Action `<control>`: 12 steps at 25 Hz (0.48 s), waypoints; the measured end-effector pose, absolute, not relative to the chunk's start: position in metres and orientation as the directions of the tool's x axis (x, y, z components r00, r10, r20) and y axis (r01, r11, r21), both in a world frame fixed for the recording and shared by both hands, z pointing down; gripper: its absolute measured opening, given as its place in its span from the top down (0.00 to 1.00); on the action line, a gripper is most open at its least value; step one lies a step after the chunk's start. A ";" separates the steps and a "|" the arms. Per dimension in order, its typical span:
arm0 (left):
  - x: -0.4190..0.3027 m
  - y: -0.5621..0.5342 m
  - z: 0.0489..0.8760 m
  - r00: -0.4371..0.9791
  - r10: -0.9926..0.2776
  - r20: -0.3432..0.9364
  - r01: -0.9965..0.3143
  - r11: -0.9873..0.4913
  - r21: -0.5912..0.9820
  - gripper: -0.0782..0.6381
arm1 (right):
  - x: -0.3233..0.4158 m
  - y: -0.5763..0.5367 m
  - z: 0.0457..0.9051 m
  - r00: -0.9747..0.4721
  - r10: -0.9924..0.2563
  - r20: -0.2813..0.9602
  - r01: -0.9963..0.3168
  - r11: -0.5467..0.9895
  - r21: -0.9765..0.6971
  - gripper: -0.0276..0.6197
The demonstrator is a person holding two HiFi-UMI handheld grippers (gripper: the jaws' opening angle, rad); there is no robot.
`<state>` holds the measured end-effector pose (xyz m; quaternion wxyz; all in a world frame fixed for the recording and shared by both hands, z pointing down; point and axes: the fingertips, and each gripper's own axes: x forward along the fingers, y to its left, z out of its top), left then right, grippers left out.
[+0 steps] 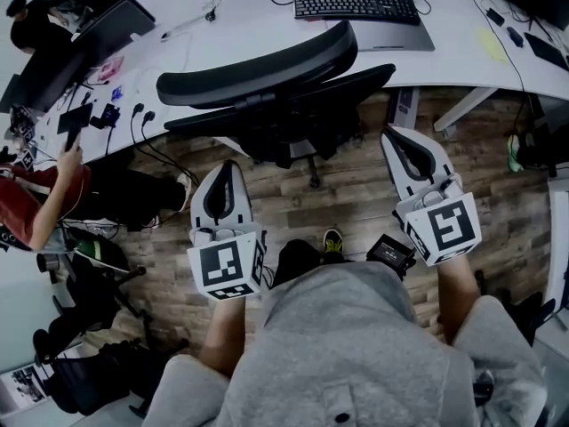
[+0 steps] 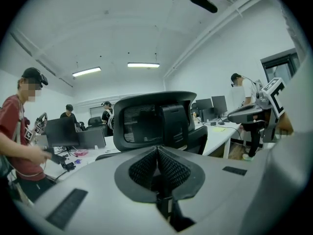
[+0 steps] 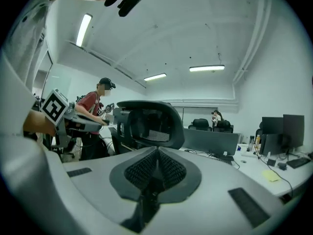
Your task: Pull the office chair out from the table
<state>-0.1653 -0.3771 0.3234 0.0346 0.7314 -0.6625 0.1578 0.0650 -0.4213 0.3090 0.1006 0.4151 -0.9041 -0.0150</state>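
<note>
Black mesh office chair [image 1: 284, 136] pushed in at the white table [image 1: 462, 53] edge, backrest [image 1: 338, 92] toward the wearer, headrest [image 1: 258, 68] above it, keyboard [image 1: 356, 6] just beyond on the table. Wood-plank floor [image 1: 356, 203] underneath, wheeled base [image 1: 312, 179] partly in sight below the seat. Both shut: left tool [image 1: 226, 169] with nothing between jaws, right tool [image 1: 392, 135] same, pads meeting in both gripper views. Neither touching the chair; one on each side of it, right one nearer the backrest edge, both aimed roughly level at the back. Step in hand, as a judgement: approach for a grip, pull not yet begun. To do it well: open both tools wide before reaching, backrest rim likely too thick for narrow jaws. Take the backrest frame at its two outer edges rather than the headrest, probably hinged and prone to give. Clamp on rigid frame, not mesh. Draw straight back and level, even on both sides, to keep castors rolling and avoid swivel. Mind own foot [image 1: 332, 240] right behind the base, and hanging cables [image 1: 142, 132] at left. Person [image 1: 44, 203] in red at far left, well apart.
</note>
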 end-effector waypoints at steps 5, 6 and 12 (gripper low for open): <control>-0.206 -0.401 0.317 0.059 -0.959 0.279 -0.962 -0.129 -0.240 0.87 | 0.062 -0.445 0.305 -0.627 -0.756 0.187 -0.727 0.654 0.209 0.91; -0.214 -0.406 0.317 0.054 -0.958 0.281 -0.957 -0.130 -0.260 0.87 | 0.061 -0.449 0.306 -0.621 -0.758 0.201 -0.722 0.653 0.229 0.91; -0.250 -0.425 0.327 0.061 -0.938 0.342 -0.920 -0.185 -0.345 0.87 | 0.056 -0.471 0.317 -0.575 -0.762 0.297 -0.700 0.646 0.304 0.90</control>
